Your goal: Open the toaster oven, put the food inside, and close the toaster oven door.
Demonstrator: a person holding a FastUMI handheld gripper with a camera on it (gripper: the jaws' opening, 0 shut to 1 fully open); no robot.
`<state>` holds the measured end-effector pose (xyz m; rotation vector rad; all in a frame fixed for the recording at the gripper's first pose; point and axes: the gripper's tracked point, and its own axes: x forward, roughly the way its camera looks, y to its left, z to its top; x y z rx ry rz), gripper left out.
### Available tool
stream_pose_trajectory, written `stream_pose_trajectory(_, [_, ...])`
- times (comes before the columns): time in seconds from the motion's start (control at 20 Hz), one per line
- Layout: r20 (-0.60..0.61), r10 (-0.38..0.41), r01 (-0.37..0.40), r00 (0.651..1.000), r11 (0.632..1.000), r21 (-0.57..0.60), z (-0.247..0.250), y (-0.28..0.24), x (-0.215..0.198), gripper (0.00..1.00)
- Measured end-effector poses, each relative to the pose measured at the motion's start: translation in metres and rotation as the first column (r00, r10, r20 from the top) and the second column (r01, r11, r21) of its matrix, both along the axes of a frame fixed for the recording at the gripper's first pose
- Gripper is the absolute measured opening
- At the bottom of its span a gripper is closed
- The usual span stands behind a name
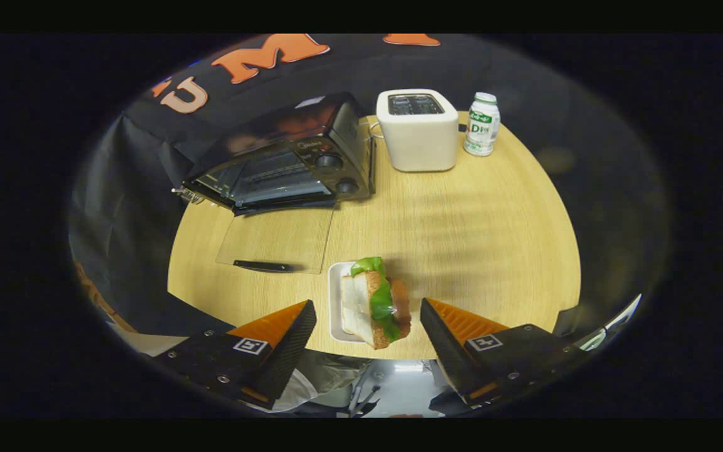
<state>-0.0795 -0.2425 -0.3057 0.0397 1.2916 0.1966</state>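
The gripper [368,326] is held with its fingers spread wide, nothing being pinched. Between the fingertips, a sandwich of white bread, brown crust and green lettuce [375,302] is seen standing on a small white rectangular tray [336,295] at the near edge of the round light-wood table [462,238]. Beyond them, the black toaster oven [286,160] is found with its glass door [273,242] folded down flat. Beside it are placed a white pop-up toaster [418,132] and a small white bottle with a green label [482,124].
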Motion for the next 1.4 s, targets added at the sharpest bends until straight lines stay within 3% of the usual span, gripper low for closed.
stream_pose_trajectory(0.35, [-0.167,0.003,0.012,0.986,0.996,0.089,-0.052,0.004,-0.004,0.98])
stream_pose_trajectory(0.5, [-0.198,0.007,0.011,0.98,0.996,0.087,-0.06,0.002,-0.008,0.76])
stream_pose_trajectory(0.7, [-0.101,-0.055,0.068,0.993,0.989,0.133,-0.04,0.008,0.014,0.4])
stream_pose_trajectory(1.0, [0.051,-0.13,0.118,0.99,0.974,0.195,0.021,0.024,0.031,0.32])
stream_pose_trajectory(1.2, [0.116,-0.271,0.227,0.955,0.927,0.3,0.042,0.046,0.045,0.32])
stream_pose_trajectory(1.4, [0.13,-0.462,0.36,0.877,0.814,0.456,0.036,0.08,0.067,0.32])
